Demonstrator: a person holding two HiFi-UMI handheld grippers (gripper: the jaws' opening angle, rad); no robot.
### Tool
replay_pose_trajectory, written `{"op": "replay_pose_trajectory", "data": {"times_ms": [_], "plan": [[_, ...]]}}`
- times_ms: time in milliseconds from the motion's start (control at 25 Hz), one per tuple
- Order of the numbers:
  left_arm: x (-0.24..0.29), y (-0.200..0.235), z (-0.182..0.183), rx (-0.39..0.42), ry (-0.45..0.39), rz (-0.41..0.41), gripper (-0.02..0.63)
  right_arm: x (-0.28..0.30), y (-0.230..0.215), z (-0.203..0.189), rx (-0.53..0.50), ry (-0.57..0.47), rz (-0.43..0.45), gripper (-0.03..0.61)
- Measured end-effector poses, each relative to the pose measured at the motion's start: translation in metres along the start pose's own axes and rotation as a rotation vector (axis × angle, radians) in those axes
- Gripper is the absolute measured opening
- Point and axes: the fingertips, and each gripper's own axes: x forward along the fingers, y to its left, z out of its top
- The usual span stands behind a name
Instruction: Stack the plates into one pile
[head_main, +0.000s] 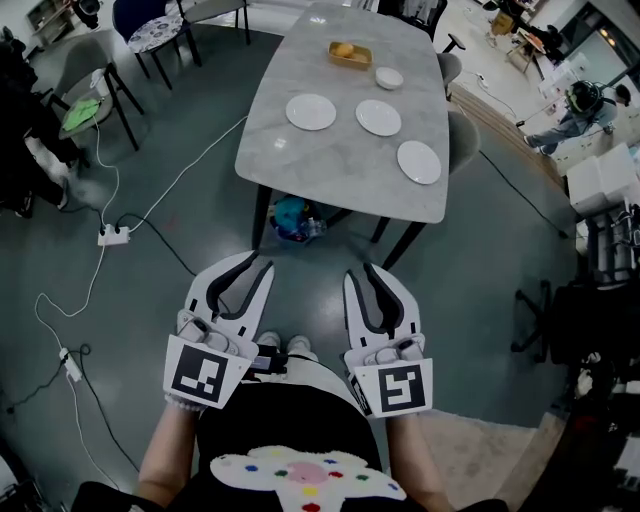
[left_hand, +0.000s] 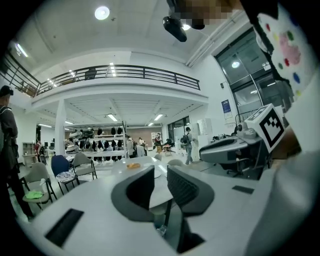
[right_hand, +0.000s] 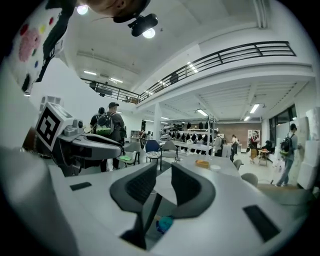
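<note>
Left gripper (left_hand: 161, 174) first: its jaws stand a little apart, nothing between them. Right gripper (right_hand: 163, 175), same story, jaws parted a touch and empty. I've got both held low, side by side, pointing roughly level at the table (head_main: 340, 165), which lies well ahead of the tips. On it three white plates sit apart from one another: the near plate (head_main: 418, 161) ahead and to the right of the right jaws, the middle plate (head_main: 378, 117) just beyond it, the left plate (head_main: 311, 111) ahead of the left jaws. Past them are a small bowl (head_main: 389, 77) and a tray (head_main: 350, 54), which I'd leave alone. Nothing is stacked yet, so I judge the step in hand to be the approach. To do it well I'd close in on the table edge, open the jaws wider, come at one rim low and level, and pinch the lip squarely. A thin rim on a smooth top could slide away or tip.
</note>
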Motion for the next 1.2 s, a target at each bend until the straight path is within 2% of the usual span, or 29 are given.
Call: {"op": "replay_pose_trajectory", "data": {"times_ms": [40, 120, 520, 840, 1200], "plan": [[0.001, -0.001, 0.0, -0.002, 0.004, -0.001, 0.088, 0.0, 0.0, -0.001, 0.009, 0.001, 0.008, 0.093], [0.002, -0.005, 0.0, -0.004, 0.01, 0.001, 0.097, -0.001, 0.001, -0.003, 0.031, -0.01, 0.032, 0.117], [-0.001, -0.021, -0.003, 0.004, 0.034, 0.05, 0.097, -0.014, -0.011, -0.013, 0.036, -0.023, 0.063, 0.138], [-0.004, -0.039, 0.004, 0.017, 0.004, 0.103, 0.097, -0.031, -0.027, -0.014, 0.033, -0.056, 0.06, 0.14], [0.001, -0.046, 0.011, 0.019, -0.025, 0.119, 0.097, -0.044, -0.038, -0.016, 0.044, -0.073, 0.029, 0.14]]}}
